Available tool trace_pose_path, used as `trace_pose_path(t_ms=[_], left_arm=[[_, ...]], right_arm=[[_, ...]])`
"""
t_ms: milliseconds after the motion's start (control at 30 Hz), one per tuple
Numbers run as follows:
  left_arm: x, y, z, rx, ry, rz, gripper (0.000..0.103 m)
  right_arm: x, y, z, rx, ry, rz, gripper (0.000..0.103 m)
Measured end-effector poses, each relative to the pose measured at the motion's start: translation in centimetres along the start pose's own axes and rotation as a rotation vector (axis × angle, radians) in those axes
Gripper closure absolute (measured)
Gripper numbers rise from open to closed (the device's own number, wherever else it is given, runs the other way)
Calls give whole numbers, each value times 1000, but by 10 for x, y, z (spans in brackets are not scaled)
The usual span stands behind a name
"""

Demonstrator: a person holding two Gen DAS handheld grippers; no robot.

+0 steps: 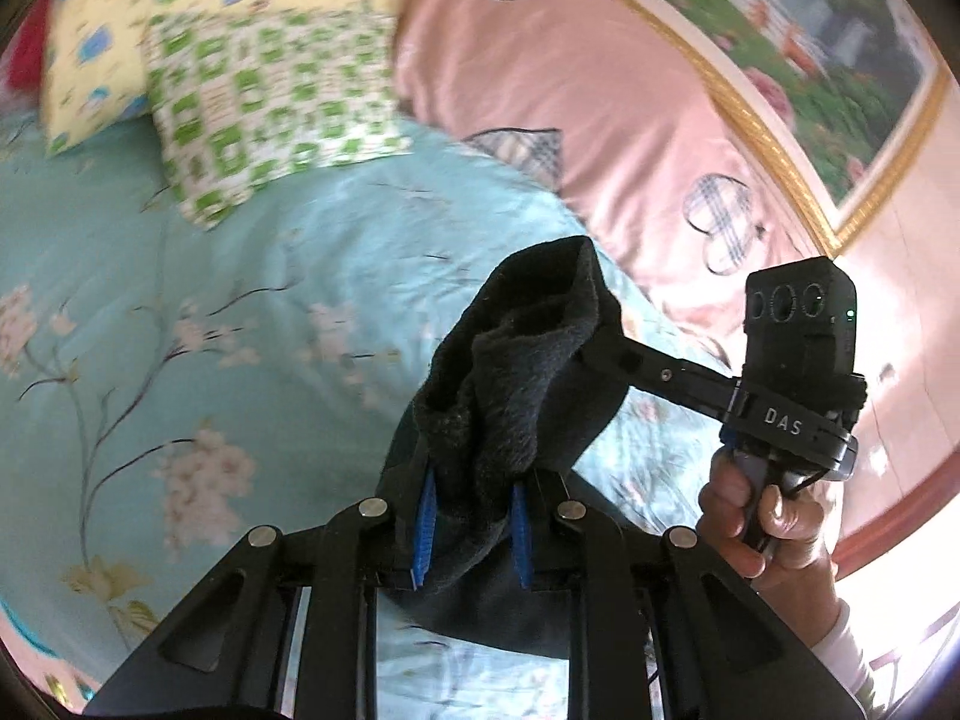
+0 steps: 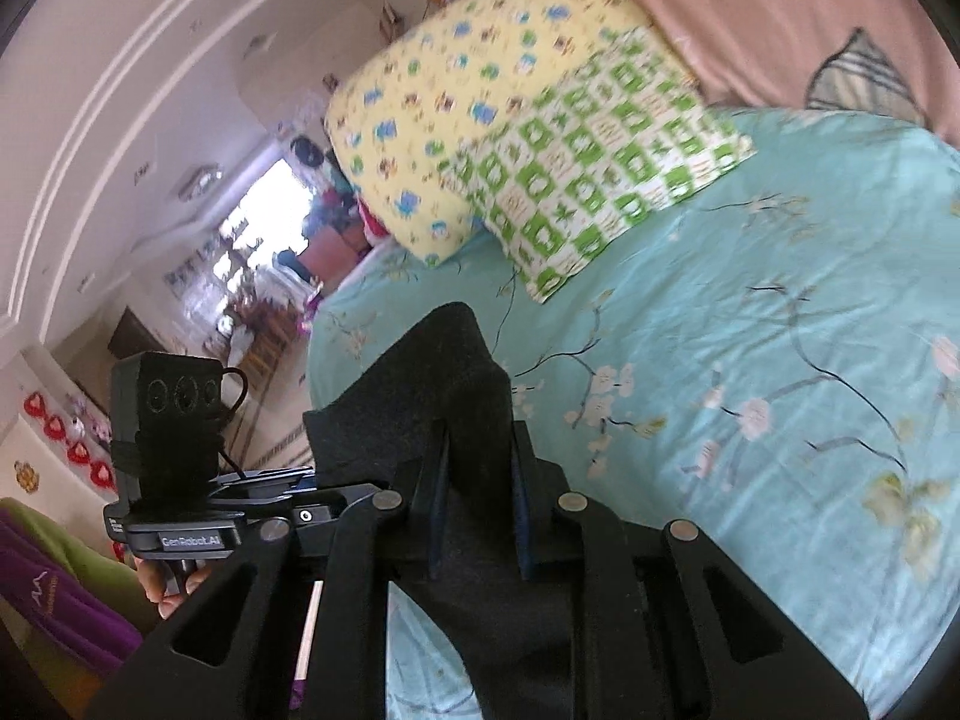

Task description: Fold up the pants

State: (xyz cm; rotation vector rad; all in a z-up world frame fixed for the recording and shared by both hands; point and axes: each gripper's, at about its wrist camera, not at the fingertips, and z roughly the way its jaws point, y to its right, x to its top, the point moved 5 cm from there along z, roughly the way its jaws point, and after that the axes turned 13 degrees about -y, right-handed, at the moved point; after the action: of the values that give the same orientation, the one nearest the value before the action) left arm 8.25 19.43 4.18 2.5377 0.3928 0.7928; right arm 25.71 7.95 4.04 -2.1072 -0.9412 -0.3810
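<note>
Pants (image 1: 510, 372), dark and fleecy, bunched at lower centre of both views, lifted above the bed (image 1: 180, 312). Pinched between the blue pads of the left tool (image 1: 471, 534), clamped shut on the cloth. Likewise gripped by the right tool (image 2: 477, 516), closed on a fold of the same fabric (pads mostly buried). Beyond, turquoise floral sheet; at upper left, a green-checked pillow (image 1: 264, 102) leaning against a yellow pillow (image 1: 138, 30). Pink blanket (image 1: 570, 78) at upper right.

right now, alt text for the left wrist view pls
The left gripper is shut on a bunched fold of black pants above a turquoise floral bedsheet. The right gripper also grips the cloth; two patterned pillows lie behind.
</note>
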Motion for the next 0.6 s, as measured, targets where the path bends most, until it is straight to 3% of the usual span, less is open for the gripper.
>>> trace_pose_path(t_ms=[600], left_arm=[[-38, 112, 32, -43, -111, 209, 83]], right_arm=[[-86, 28, -88, -13, 199, 113, 84]])
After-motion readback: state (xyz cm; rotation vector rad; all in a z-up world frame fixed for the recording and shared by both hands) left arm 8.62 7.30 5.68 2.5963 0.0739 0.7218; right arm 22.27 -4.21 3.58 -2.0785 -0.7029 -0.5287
